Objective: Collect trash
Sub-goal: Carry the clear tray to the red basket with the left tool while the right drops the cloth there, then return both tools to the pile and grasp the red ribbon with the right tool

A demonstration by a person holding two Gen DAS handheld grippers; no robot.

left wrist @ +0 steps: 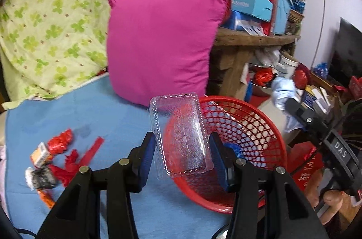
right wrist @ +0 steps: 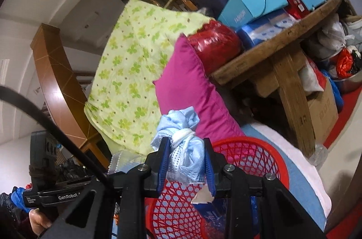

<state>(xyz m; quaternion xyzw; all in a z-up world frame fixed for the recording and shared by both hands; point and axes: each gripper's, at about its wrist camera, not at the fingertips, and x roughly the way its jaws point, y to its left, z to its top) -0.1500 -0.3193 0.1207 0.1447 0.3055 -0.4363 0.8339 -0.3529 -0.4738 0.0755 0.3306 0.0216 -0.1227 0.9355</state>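
My left gripper [left wrist: 182, 144] is shut on a clear plastic clamshell box [left wrist: 179, 135], held upright just above the left rim of the red mesh basket [left wrist: 255, 123]. My right gripper [right wrist: 186, 162] is shut on a bundled light-blue face mask [right wrist: 183, 148], held above the same basket [right wrist: 255, 157]. The mask also shows in the left wrist view [left wrist: 282, 92], beyond the basket's far right rim. The basket holds a blue wrapper [left wrist: 235, 148] and a torn blue packet [right wrist: 208, 211]. Loose trash [left wrist: 54, 157], red scraps, a small orange box and a dark wrapper, lies on the blue sheet at left.
A magenta cushion [left wrist: 163, 44] and a green clover blanket [left wrist: 56, 12] stand behind the basket on the blue sheet [left wrist: 108, 107]. A wooden table [left wrist: 253, 39] stacked with boxes is at the right, with bags underneath.
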